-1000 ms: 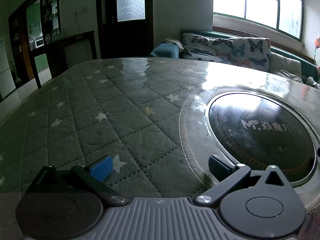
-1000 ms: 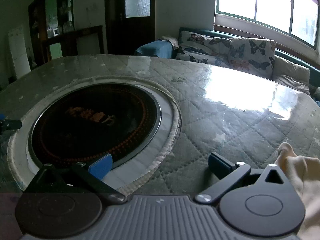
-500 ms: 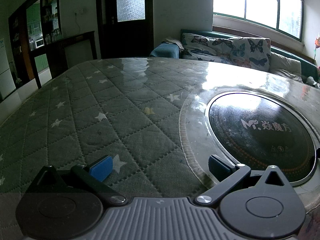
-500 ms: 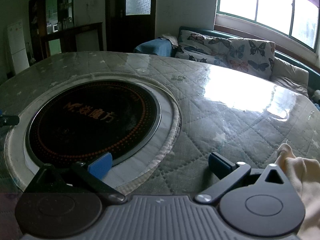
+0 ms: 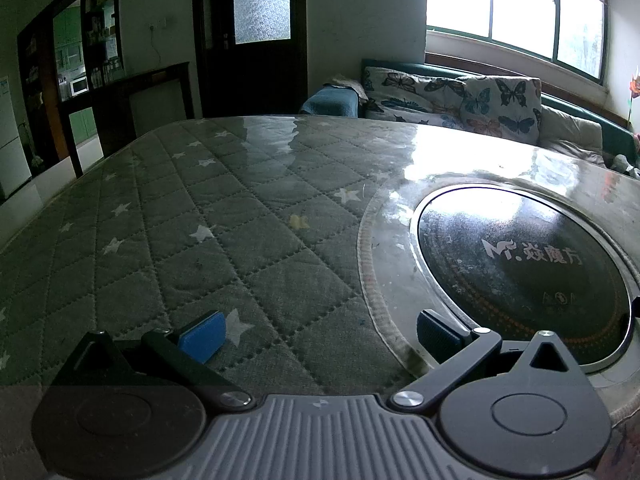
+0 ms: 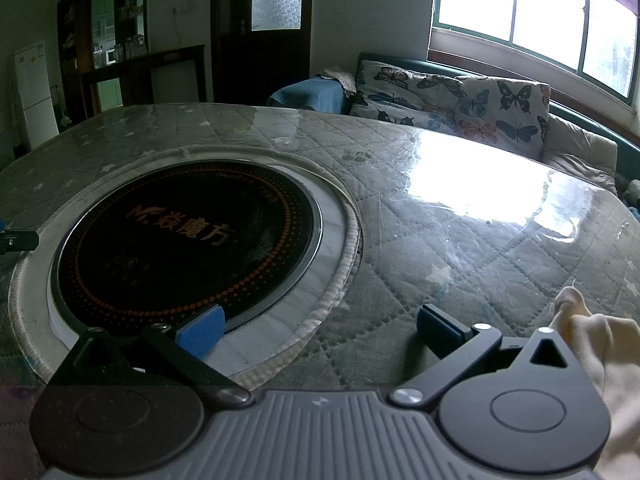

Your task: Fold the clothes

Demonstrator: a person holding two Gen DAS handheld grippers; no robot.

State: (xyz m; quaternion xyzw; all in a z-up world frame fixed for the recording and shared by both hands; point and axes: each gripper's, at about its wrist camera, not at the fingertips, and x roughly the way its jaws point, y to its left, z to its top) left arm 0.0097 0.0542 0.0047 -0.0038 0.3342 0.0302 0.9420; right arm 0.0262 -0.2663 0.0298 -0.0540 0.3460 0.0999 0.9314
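Observation:
A cream garment (image 6: 600,344) lies on the table at the far right of the right wrist view, beside the gripper body; only part of it shows. My right gripper (image 6: 320,328) is open and empty, low over the quilted table. My left gripper (image 5: 318,332) is open and empty over the table's left part. No garment shows in the left wrist view. A tip of the left gripper shows at the left edge of the right wrist view (image 6: 16,240).
A round black induction hob (image 6: 188,236) is set in the middle of the quilted, glass-topped table (image 5: 192,216); it also shows in the left wrist view (image 5: 520,272). A sofa with butterfly cushions (image 6: 460,100) stands behind the table under a window.
The right gripper has shifted slightly, so the hob and the room sit a little differently in its view. The left gripper has barely moved. Both stay open.

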